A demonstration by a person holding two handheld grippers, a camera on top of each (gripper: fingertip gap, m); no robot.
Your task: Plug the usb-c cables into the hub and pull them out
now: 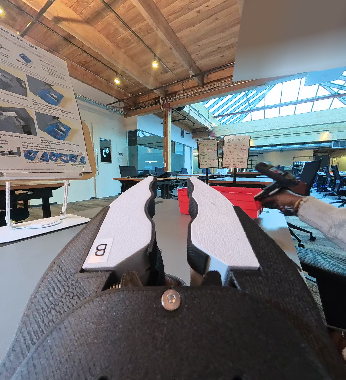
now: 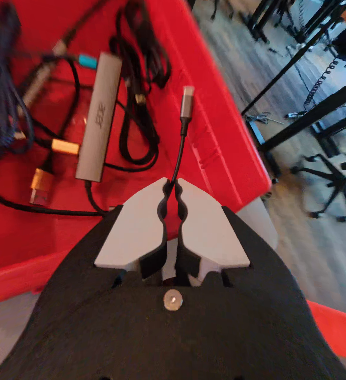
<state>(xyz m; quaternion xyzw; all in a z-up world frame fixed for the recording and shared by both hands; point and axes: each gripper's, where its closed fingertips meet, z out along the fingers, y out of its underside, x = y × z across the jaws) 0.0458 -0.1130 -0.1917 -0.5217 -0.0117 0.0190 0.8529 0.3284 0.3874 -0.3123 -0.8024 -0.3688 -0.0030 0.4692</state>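
Note:
My right gripper [image 2: 173, 181] is shut on a thin black cable, and the cable's grey USB-C plug [image 2: 186, 102] sticks out ahead of the fingertips, above the red bin [image 2: 219, 123]. A grey hub [image 2: 100, 119] lies in the bin to the left of the plug, with a teal plug [image 2: 87, 60] and an orange plug [image 2: 65, 146] at its side. Another orange plug [image 2: 40, 185] lies loose. My left gripper [image 1: 171, 183] is open and empty above the grey table [image 1: 44, 267], pointing toward the red bin [image 1: 235, 197].
Black cable bundles [image 2: 143, 51] fill the bin. An instruction board [image 1: 30, 102] on a white stand [image 1: 38, 224] is on the table at left. A hand holds the right gripper [image 1: 277, 181] over the bin. Office chairs [image 2: 332, 181] and desk legs stand beyond the table edge. Spacing between my two grippers at the tips: around 60 cm.

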